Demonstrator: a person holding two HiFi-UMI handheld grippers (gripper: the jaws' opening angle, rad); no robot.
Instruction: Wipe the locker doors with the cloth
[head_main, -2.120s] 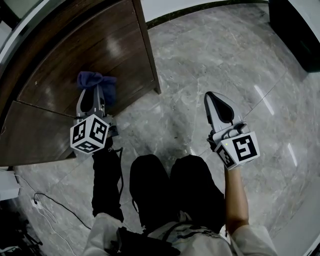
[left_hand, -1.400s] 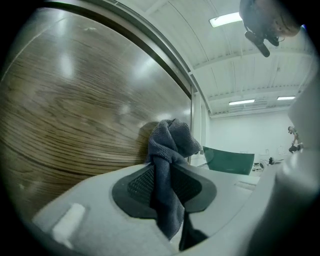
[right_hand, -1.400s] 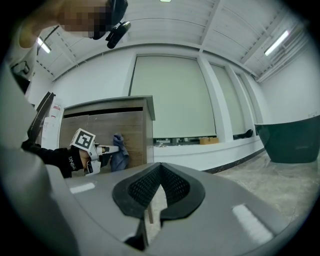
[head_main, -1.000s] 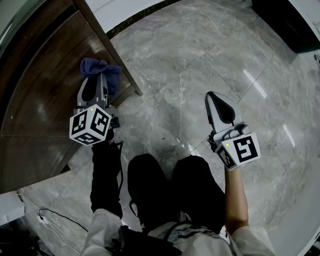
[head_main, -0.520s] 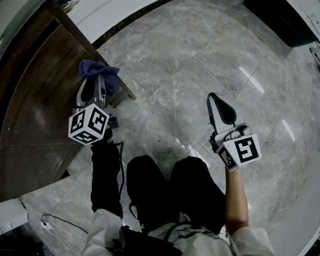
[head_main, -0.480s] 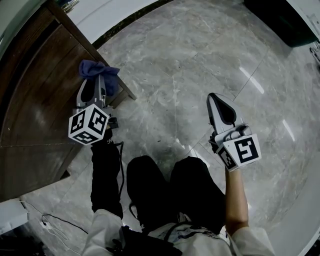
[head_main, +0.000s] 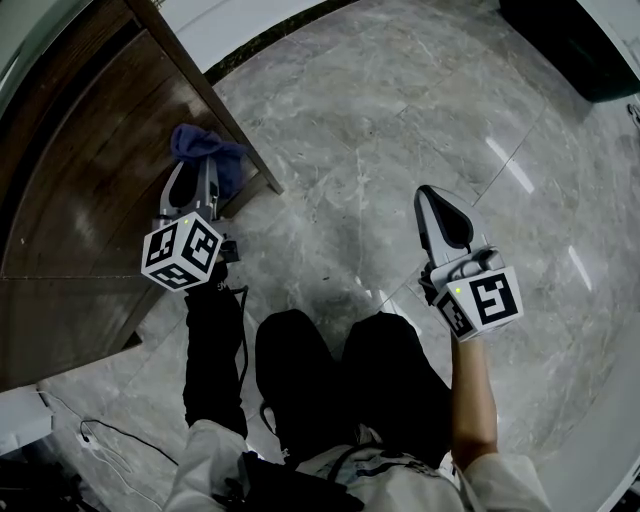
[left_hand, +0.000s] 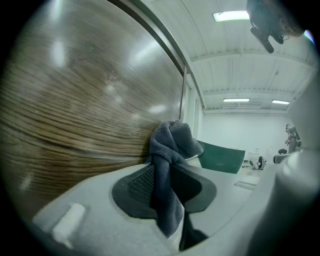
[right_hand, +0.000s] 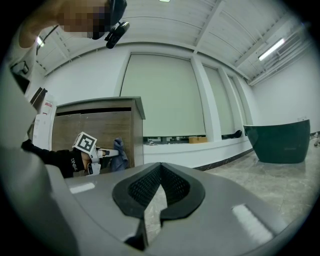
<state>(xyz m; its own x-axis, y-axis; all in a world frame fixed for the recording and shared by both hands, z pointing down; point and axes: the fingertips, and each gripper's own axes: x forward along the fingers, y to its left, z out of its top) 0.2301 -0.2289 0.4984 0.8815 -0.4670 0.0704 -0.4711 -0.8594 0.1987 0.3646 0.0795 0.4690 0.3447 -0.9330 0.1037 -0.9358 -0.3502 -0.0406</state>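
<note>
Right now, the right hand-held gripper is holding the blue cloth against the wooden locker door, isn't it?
No: the left hand-held gripper holds the blue cloth against the wooden locker door, as the left gripper view shows.

Bunched blue cloth (head_main: 205, 150) against wooden locker door (head_main: 95, 190)

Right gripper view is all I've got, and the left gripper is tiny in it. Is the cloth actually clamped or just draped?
Observer: Clamped. The left gripper has its jaws shut on the cloth. A bunch sticks out past the tips and a tail hangs down between the pads.
Operator: Cloth on the door?
Observer: The bunch lies against the wood door, as far as the left gripper view shows.
Operator: Anything near the feet?
Observer: Head view shows a thin cable on the floor, at the person's left.
</note>
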